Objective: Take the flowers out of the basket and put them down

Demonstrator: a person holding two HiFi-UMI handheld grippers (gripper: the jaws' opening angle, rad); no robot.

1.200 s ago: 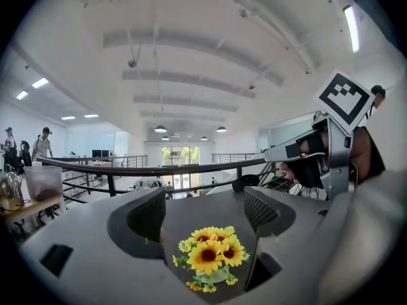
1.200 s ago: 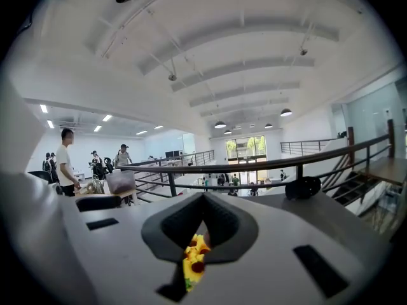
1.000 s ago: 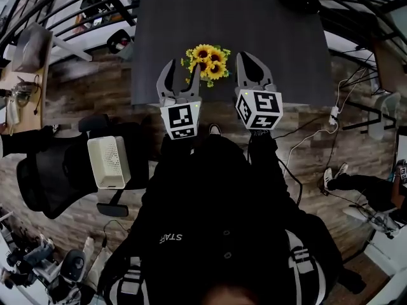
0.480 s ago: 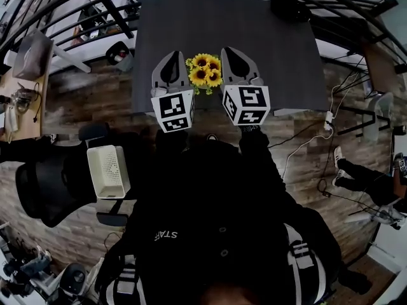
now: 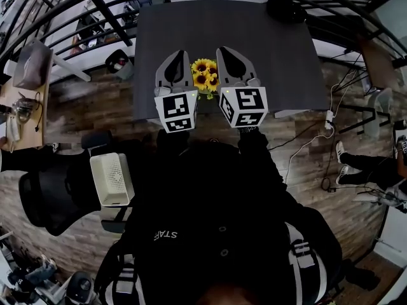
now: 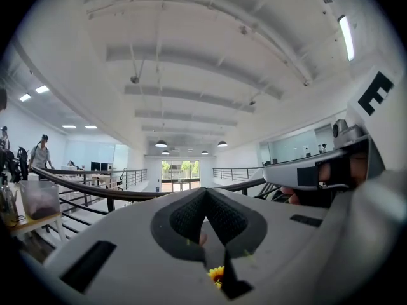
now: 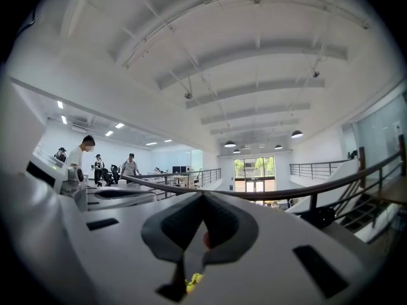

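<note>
A bunch of yellow sunflowers [image 5: 205,77] lies on the dark grey table [image 5: 254,37] near its front edge. No basket stands around the flowers. My left gripper [image 5: 174,61] is lifted in front of the table just left of the flowers, jaws shut with nothing in them. My right gripper [image 5: 231,57] is lifted just right of them, also shut and empty. Both gripper views look up at the ceiling. In the left gripper view a sliver of sunflower [image 6: 217,274] shows below the closed left gripper [image 6: 205,194]. Below the closed right gripper [image 7: 202,196], a yellow speck of sunflower [image 7: 193,279] shows too.
A black object [image 5: 284,9] sits at the table's far right corner. A white perforated box [image 5: 110,178] rests on a black chair at my left. A railing [image 5: 95,5] runs behind the table. Cables [image 5: 305,145] lie on the wooden floor at the right.
The left gripper's jaws were apart a second ago and are now shut. Both grippers have come up and closer together on either side of the flowers.
</note>
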